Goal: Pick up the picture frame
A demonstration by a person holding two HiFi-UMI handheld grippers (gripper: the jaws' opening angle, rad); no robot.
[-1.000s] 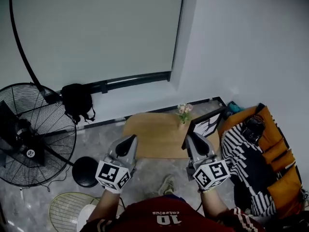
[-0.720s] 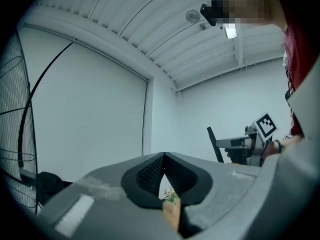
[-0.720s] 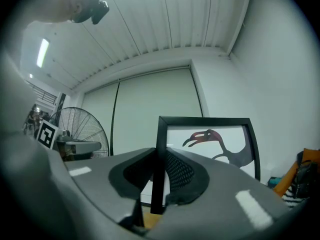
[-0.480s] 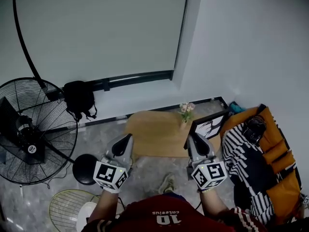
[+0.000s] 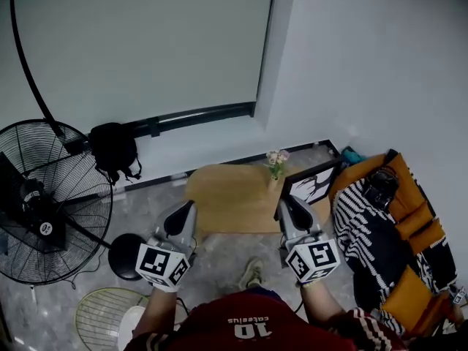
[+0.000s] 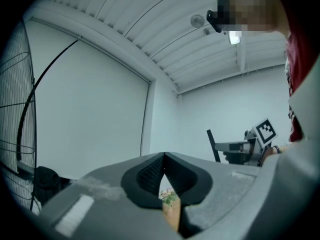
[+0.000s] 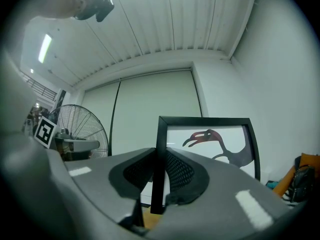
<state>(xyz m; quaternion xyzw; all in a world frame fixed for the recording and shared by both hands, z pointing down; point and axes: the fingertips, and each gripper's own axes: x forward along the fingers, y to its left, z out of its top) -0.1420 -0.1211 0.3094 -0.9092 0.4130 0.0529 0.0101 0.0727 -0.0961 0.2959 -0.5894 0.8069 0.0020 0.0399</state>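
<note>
While the right gripper (image 5: pixel 287 205) clamped its jaws on the left upright rail of the black-rimmed rectangular picture frame (image 5: pixel 313 183), the frame stood upright over the right end of the low, light wooden table (image 5: pixel 223 203). Its bird print faced the person, and its longer side ran level toward the orange-cushioned seat draped with a black-and-white striped blanket (image 5: pixel 365 229). Whether its bottom edge touched the wood could not be told. The left gripper (image 5: pixel 181 216) hung near the table's left end, jaws closed on nothing. A small vase of pale flowers (image 5: pixel 276 164) stood just behind the frame. Grey stone floor (image 5: pixel 150 203) lay open in front, a black floor fan (image 5: pixel 44 203) stood well to the left, and white walls closed the corner behind.
</note>
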